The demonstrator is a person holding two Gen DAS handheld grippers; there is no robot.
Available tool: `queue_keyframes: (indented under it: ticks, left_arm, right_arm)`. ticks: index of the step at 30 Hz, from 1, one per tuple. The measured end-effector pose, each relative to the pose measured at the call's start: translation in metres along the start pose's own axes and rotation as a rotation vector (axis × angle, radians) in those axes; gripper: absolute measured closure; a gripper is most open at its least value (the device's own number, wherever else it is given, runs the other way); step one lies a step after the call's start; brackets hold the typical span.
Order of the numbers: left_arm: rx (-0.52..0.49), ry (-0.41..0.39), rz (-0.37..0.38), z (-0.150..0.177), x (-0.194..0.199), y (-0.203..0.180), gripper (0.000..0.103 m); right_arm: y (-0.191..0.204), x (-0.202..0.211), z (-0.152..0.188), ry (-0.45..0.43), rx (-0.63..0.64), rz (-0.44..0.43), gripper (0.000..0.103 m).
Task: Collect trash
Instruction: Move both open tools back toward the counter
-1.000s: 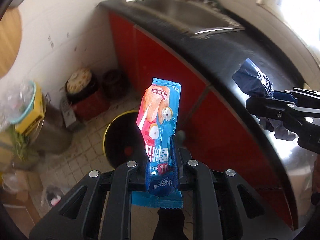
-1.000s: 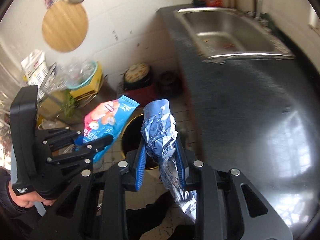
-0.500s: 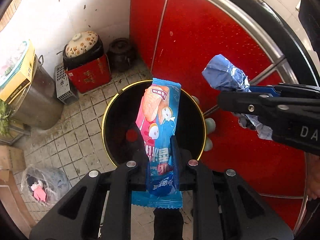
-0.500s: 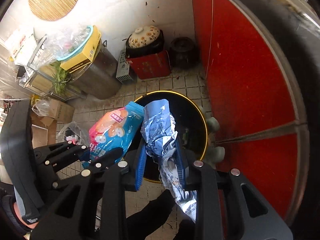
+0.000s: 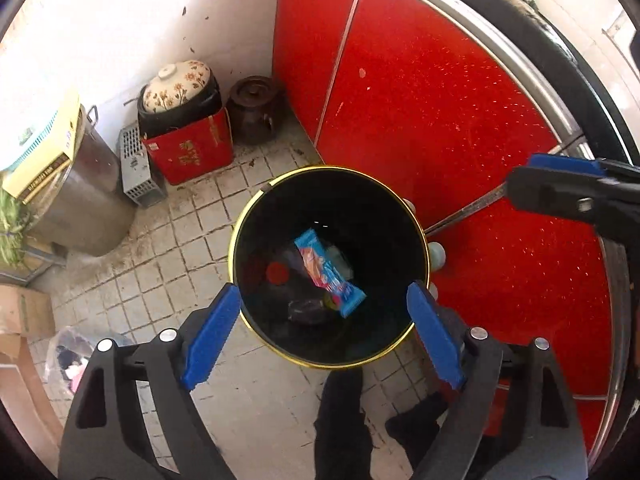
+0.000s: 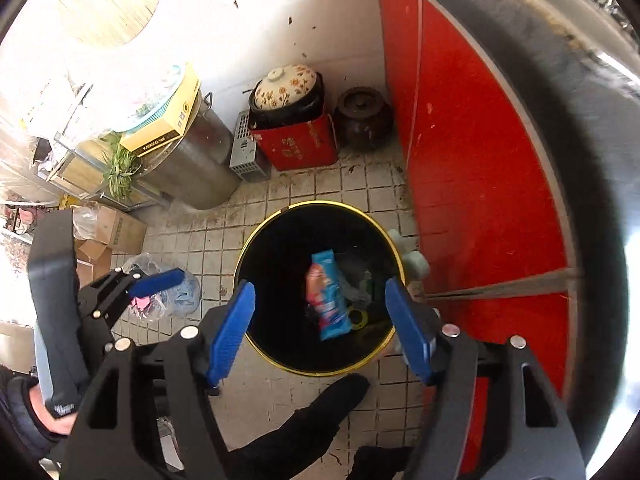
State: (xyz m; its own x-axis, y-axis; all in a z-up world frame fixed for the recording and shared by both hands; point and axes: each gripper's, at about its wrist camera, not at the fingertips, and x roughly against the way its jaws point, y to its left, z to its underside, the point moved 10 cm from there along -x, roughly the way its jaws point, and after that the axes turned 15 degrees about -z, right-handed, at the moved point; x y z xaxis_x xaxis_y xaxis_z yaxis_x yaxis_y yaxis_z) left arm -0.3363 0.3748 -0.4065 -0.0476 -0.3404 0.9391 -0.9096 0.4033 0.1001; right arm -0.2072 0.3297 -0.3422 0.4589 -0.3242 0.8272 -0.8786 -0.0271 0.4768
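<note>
Nearest to you, your left gripper (image 5: 322, 334) has its two blue pads spread wide with nothing between them; your right gripper (image 6: 320, 330) is spread just as wide and is likewise empty; each hangs above the bin's mouth, and each shows in the other's camera off to the side. Below them stands one round black bin (image 5: 244, 216) with a gold rim, on the pale tiled floor (image 5: 192, 240); inside it lies one blue and pink snack wrapper (image 5: 329, 272), flat on darker rubbish, with one red round spot (image 5: 277, 272) beside it; the wrapper's print is too small to read, and the other pieces in the bin are too dim for you to count. Two red cabinet doors (image 5: 432, 92) rise just right of the bin. Further back, against the white wall (image 5: 160, 12), you have one red box (image 5: 188, 156) bearing gold characters you cannot make out, with one flowered pot lid (image 5: 176, 84) atop the black pot in it; one brown jar (image 5: 256, 108) beside that; one grey vented box (image 5: 136, 168); one tall steel pot (image 5: 88, 200); and one yellow carton (image 6: 168, 128) on top, its lettering unreadable.
</note>
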Motion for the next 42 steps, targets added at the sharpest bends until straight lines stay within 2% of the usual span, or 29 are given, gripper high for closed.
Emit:
queue_keyframes:
  ticks: [4,6,10,13,14,17,19,22,26,31,38,42]
  left_arm:
    - [-0.065,-0.052,-0.030,-0.009,0.040,-0.007,0.016]
    - [-0.112,-0.100,-0.042,-0.016,0.067,-0.018,0.011]
    - [-0.260,-0.223,-0.020,-0.033,0.137,-0.077,0.008]
    - [-0.372,-0.297,0.084,-0.039,0.187,-0.146,0.008]
    - [-0.410,-0.317,0.118,-0.040,0.201,-0.169,0.008]
    - [-0.562,-0.385,0.247,-0.033,0.249,-0.252,0.008]
    - [-0.681,-0.442,0.338,-0.019,0.282,-0.308,0.008]
    - [-0.850,-0.512,0.425,0.007,0.321,-0.376,0.008]
    - [-0.996,-0.554,0.511,0.043,0.358,-0.435,0.008]
    - [-1.091,-0.564,0.548,0.073,0.371,-0.476,0.008]
    - [-1.147,-0.546,0.544,0.084,0.362,-0.508,0.008]
    - [-1.170,-0.535,0.532,0.082,0.346,-0.527,0.008]
  right_arm:
    - [0.004,0.067,0.006,-0.092,-0.044,0.003,0.026]
    - [0.000,0.119,0.015,-0.162,-0.076,0.029,0.023]
    - [-0.017,0.228,0.046,-0.305,-0.137,0.138,0.018]
    - [-0.035,0.296,0.080,-0.377,-0.197,0.246,0.018]
    - [-0.047,0.328,0.101,-0.414,-0.241,0.298,0.018]
    - [-0.070,0.391,0.151,-0.503,-0.361,0.391,0.018]
    - [-0.084,0.425,0.185,-0.553,-0.443,0.438,0.018]
    - [-0.103,0.475,0.248,-0.624,-0.563,0.531,0.018]
    - [-0.115,0.517,0.315,-0.686,-0.677,0.617,0.018]
    - [-0.120,0.539,0.375,-0.742,-0.776,0.665,0.018]
    - [-0.136,0.546,0.405,-0.760,-0.846,0.687,0.018]
    - [-0.150,0.541,0.414,-0.736,-0.862,0.676,0.018]
